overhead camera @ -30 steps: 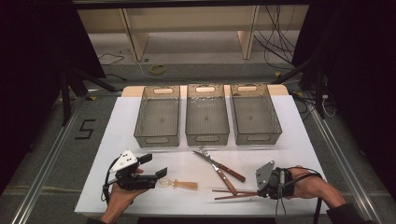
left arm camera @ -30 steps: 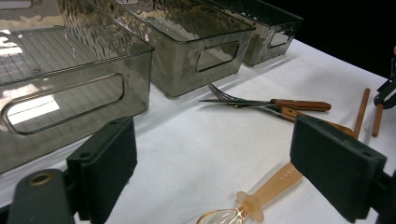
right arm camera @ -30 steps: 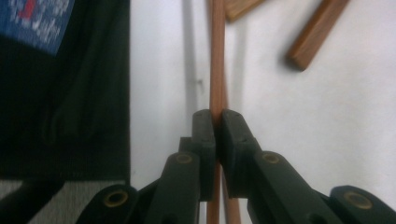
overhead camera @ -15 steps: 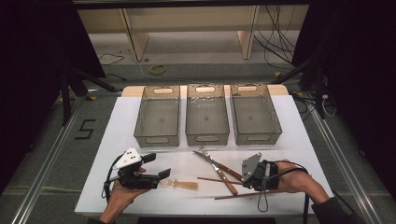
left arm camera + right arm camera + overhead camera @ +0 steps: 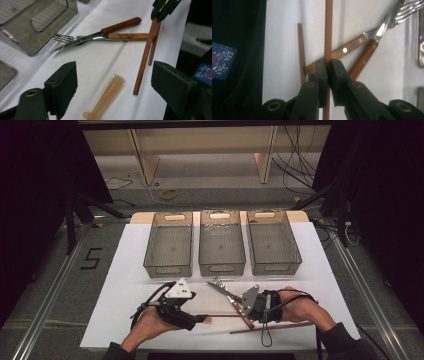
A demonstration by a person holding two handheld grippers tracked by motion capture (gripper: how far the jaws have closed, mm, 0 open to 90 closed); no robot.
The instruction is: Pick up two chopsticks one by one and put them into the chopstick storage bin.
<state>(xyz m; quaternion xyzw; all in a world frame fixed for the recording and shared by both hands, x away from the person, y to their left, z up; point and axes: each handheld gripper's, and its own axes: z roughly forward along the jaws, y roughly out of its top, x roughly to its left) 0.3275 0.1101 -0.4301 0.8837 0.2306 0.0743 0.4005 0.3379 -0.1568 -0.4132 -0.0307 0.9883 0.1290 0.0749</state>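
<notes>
Right gripper view shows the right hand-held gripper (image 5: 328, 68) clamped on one chopstick (image 5: 328, 30) beside the knife (image 5: 348, 50) and fork (image 5: 372, 47). All three bins (image 5: 222, 244) look empty, so sorting has barely begun. Left hand-held gripper (image 5: 113, 82), jaws apart, hovers low over the tan handle (image 5: 106, 96) on the bench (image 5: 125, 270).

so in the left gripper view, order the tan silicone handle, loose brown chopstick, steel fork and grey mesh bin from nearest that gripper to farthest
1. Tan silicone handle, between the open jaws.
2. Loose brown chopstick, ahead right.
3. Steel fork, farther ahead, crossing the knife.
4. Grey mesh bin, far left.
</notes>
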